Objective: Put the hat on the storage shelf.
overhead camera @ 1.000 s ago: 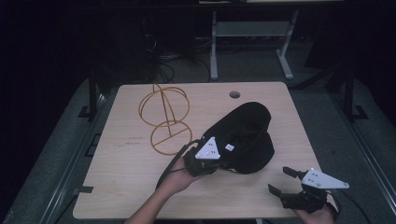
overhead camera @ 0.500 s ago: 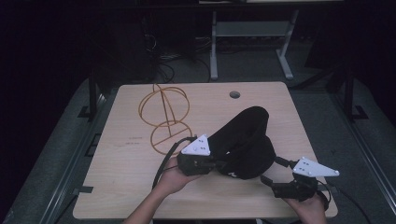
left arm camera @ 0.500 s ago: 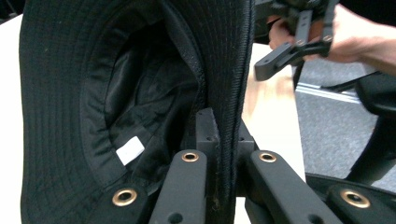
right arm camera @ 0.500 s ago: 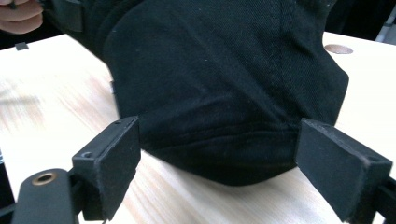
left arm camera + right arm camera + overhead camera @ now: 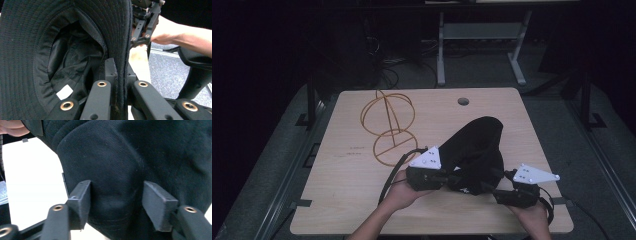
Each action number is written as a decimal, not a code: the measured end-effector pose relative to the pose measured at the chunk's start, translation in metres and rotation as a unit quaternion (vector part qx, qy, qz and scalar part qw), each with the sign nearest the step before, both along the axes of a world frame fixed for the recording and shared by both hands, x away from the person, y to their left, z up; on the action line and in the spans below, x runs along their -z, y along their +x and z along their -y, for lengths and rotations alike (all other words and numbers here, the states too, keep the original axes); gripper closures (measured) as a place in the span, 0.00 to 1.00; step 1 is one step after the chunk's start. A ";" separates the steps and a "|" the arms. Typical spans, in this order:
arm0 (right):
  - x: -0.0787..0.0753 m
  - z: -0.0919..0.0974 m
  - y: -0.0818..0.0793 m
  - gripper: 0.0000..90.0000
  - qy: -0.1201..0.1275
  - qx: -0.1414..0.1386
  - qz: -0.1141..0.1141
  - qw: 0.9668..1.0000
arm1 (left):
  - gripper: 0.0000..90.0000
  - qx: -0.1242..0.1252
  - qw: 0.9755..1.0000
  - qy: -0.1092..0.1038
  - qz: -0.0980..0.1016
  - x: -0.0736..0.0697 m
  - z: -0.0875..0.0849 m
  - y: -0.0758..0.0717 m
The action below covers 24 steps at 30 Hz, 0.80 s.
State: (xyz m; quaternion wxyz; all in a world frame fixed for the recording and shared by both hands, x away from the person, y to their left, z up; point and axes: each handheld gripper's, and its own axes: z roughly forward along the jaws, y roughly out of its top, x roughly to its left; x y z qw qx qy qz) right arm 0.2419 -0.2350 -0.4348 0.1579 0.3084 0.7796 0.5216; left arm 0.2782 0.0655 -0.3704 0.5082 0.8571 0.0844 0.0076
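Dim room, one lit table.
A pale wood table (image 5: 362, 200) with rounded corners stands on dark grey carpet (image 5: 262, 190); a round cable hole (image 5: 463, 101) sits near its far edge (a little right of centre). Black frame rails (image 5: 307, 107) run along both sides of the table, just off its edges. Behind it, a grey metal stand (image 5: 477, 35) rests on two legs with flat feet, and a tangle of dark cables (image 5: 387, 60) lies on the floor to its left. Beyond that the room falls into near black, walls not discernible. Light falls mostly on the tabletop.
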 end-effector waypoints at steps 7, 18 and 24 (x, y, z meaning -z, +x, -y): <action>0.001 -0.005 0.002 0.75 0.004 -0.013 0.007 1.000 | 0.97 0.002 1.000 0.000 0.002 0.000 0.001 -0.001; -0.003 -0.005 -0.003 0.98 0.006 -0.015 0.023 1.000 | 0.90 -0.007 1.000 0.018 0.015 0.000 -0.002 -0.004; -0.008 -0.003 -0.006 0.98 0.008 -0.010 0.025 1.000 | 0.68 -0.021 0.999 0.034 0.021 -0.002 -0.009 -0.007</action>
